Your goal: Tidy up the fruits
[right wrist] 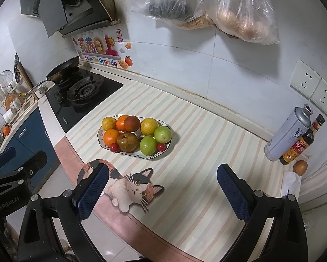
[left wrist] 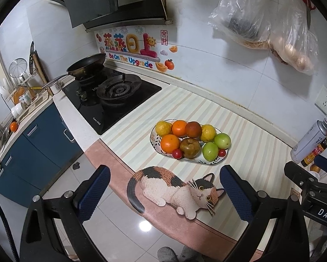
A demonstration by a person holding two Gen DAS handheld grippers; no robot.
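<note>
A kitchen bench under a striped cat-print mat carries an oval plate holding oranges, green fruits, a brown pear and cherry tomatoes. Both tools, left tool and right tool, hover near the bench edge, well short of the plate, jaws wide and empty. Judged best: grasp one outer fruit gently, avoiding its neighbours.

The hanging plastic bags run off the top edge with their contents blurred behind the film, the soy sauce bottle hides part of the grey can, and both labels are too small to read.
</note>
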